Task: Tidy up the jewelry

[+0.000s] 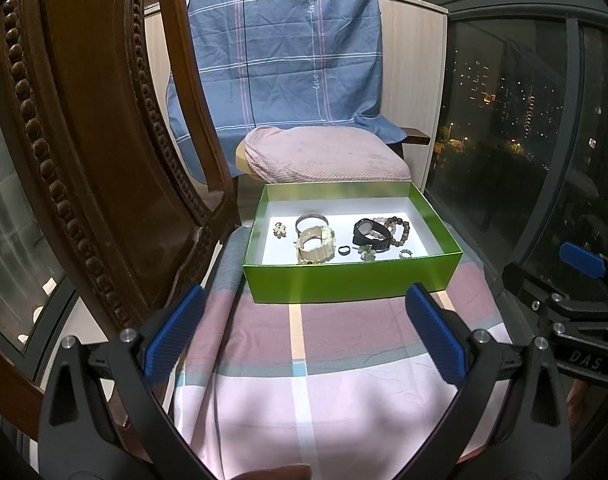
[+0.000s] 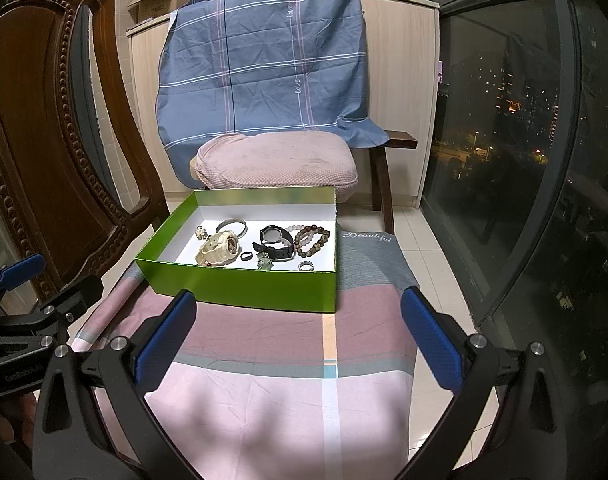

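While both pairs of tongs hang spread and empty over the pink plaid cloth-covered surface (image 2: pixel 264 360), the shallow green cardboard box (image 1: pixel 344 280) sits straight ahead of each, its long side running crosswise. From the left tongs (image 1: pixel 304 336) it lies slightly right; from the right tongs (image 2: pixel 300 336), slightly left, so neither looks clearly nearer. Inside I count two watches, cream (image 2: pixel 220 248) and black (image 2: pixel 276 240), one metal bangle (image 2: pixel 232 225), two or three beaded bracelets (image 2: pixel 312 240), two rings and two small charms.
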A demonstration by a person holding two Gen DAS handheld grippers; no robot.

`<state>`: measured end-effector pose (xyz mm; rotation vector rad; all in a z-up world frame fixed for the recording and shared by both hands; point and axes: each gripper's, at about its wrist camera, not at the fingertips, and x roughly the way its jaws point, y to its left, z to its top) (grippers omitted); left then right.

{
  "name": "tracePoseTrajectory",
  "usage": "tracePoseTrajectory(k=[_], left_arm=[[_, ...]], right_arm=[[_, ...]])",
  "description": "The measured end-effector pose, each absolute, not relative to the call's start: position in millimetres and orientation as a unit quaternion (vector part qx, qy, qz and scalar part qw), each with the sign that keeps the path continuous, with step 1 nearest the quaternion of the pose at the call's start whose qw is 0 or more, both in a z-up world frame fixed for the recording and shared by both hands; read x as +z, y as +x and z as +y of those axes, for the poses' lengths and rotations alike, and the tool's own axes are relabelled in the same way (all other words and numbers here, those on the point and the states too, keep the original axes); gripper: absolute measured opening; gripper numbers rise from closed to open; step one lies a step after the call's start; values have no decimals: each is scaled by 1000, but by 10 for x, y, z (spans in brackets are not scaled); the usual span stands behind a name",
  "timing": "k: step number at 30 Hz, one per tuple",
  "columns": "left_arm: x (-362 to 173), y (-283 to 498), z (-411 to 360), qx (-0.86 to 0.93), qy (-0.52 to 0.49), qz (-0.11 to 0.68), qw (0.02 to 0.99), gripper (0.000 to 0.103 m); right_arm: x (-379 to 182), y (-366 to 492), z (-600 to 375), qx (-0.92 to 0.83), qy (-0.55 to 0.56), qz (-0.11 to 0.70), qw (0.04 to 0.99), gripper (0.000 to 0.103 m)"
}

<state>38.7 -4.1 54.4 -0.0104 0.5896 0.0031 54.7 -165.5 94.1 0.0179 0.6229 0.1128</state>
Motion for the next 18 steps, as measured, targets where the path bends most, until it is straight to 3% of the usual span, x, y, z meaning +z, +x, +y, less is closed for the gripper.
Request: tracePoseTrajectory(k=[18], left_arm=[[482,405,-74,2,3,293,956,99]], right_arm=[[928,549,-1673,57,9,307,950,100]])
